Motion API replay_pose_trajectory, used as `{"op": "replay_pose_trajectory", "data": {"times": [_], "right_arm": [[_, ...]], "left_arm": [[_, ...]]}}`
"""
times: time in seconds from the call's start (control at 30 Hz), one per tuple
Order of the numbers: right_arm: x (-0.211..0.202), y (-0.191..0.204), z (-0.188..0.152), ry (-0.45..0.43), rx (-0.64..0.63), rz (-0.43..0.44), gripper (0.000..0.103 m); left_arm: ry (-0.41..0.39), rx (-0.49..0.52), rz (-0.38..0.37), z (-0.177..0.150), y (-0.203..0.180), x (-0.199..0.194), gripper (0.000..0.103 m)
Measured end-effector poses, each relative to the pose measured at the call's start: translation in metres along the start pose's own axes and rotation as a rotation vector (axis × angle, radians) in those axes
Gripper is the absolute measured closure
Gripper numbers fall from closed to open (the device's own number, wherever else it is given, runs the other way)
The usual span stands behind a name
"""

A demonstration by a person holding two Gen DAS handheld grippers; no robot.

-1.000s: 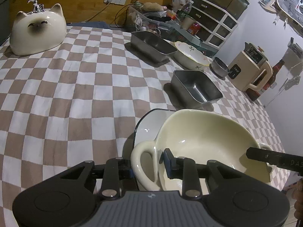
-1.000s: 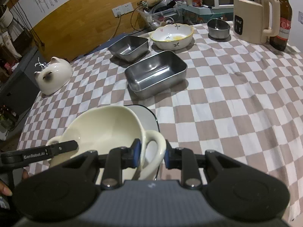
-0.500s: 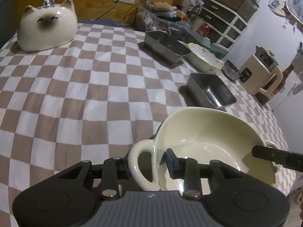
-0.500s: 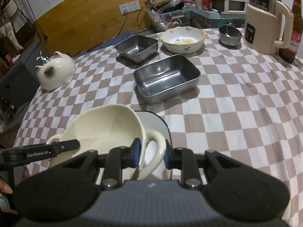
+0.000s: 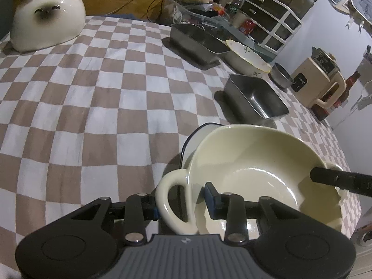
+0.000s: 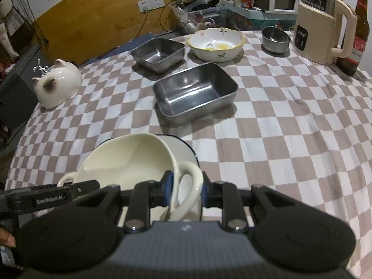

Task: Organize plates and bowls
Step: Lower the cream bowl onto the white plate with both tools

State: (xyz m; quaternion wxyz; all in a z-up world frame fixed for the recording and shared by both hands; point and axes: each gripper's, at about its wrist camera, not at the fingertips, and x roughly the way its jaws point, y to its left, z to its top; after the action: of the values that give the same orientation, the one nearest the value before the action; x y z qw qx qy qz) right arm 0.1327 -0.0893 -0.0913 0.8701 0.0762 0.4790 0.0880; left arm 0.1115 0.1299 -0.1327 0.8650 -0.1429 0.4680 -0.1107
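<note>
A cream two-handled bowl (image 5: 255, 162) (image 6: 130, 162) sits tilted over a white dark-rimmed plate (image 5: 202, 130) (image 6: 181, 144) near the front of the checked table. My left gripper (image 5: 181, 202) is shut on one loop handle, with one pad outside the loop and the other inside the bowl wall. My right gripper (image 6: 186, 188) is shut on the opposite handle in the same way. Each gripper's finger shows across the bowl in the other view: the right one (image 5: 337, 181) and the left one (image 6: 58, 195). Most of the plate is hidden under the bowl.
Behind the bowl stand a large steel tray (image 6: 195, 93), a smaller steel tray (image 6: 158, 53), a floral bowl (image 6: 216, 41) and a small steel bowl (image 6: 275, 38). A kettle (image 6: 320, 23) and bottle (image 6: 358, 34) stand far right, and a cat-shaped jar (image 6: 58, 83) far left. A hand (image 6: 7, 239) shows at the left edge.
The bowl stays gripped by both handles and has tipped slightly over the plate. The left jaws stand a touch wider. Both views have shifted a little.
</note>
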Motion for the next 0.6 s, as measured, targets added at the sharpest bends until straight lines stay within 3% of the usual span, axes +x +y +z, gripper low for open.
{"op": "replay_pose_trajectory", "data": {"times": [0.6], "right_arm": [[0.0061, 0.0014, 0.0056, 0.016, -0.023, 0.005, 0.072]], "left_arm": [[-0.007, 0.026, 0.035, 0.0048, -0.0027, 0.0008, 0.062]]}}
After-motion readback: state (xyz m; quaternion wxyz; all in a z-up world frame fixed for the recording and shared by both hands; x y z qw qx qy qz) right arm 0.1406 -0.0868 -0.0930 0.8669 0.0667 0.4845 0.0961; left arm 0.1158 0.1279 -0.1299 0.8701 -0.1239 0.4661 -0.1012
